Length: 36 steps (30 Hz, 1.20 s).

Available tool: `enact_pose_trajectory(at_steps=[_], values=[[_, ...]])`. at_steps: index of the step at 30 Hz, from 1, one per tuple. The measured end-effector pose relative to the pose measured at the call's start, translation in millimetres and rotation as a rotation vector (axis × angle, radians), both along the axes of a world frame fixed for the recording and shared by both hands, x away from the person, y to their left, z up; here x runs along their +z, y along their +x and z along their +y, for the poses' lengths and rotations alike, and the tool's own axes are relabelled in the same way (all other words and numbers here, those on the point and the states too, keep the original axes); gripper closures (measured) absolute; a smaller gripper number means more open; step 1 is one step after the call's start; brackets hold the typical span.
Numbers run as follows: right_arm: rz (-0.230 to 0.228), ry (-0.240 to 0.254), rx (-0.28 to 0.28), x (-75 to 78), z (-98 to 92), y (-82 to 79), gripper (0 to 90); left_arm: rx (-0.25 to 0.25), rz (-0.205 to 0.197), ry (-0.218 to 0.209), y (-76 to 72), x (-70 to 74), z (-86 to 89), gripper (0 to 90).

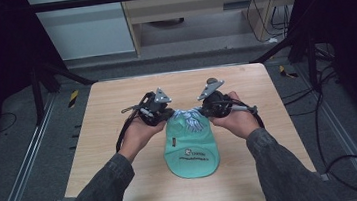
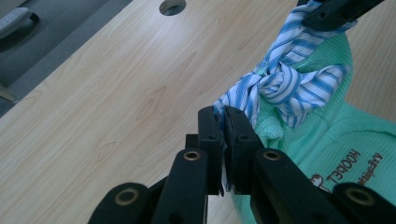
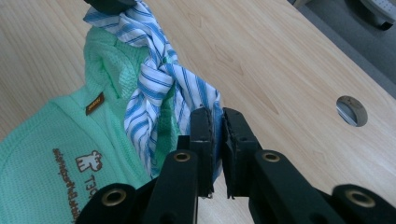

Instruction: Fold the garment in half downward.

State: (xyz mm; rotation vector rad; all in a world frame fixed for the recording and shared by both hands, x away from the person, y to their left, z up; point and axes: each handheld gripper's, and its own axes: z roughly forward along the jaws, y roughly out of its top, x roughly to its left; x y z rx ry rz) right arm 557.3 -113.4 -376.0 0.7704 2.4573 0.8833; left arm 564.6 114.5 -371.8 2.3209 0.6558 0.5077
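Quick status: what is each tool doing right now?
Left tool: closed on one end of the striped tie.
Right tool: closed on its other end.

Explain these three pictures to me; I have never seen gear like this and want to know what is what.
A person sits at a wooden table and holds a clamp-like tool in each hand. The top picture looks down from above the person's side. The other two come from cameras riding on each tool, looking along its black jaws. On the table lies a mint-green garment with a blue-and-white striped tie knotted at its top. The left hand-held gripper is shut on one end of the tie, the right hand-held gripper on the other.
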Motion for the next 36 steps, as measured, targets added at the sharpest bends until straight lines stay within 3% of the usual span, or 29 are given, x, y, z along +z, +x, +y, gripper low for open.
enact_pose_trajectory(at_steps=[7,22,29,36], values=[[-0.026,0.029,-0.02,9.5,1.9,0.9,83.5,0.025,-0.017,-0.023,3.8,8.0,3.3,86.0],[-0.047,0.064,-0.05,12.1,1.7,5.0,83.5,0.062,-0.04,-0.061,5.5,11.5,4.4,86.0],[-0.052,0.078,-0.067,13.2,2.7,6.3,83.5,0.079,-0.057,-0.064,6.5,13.8,3.0,85.9],[-0.053,0.065,-0.075,10.3,5.3,9.5,83.3,0.078,-0.045,-0.043,11.9,9.9,3.1,85.8]])
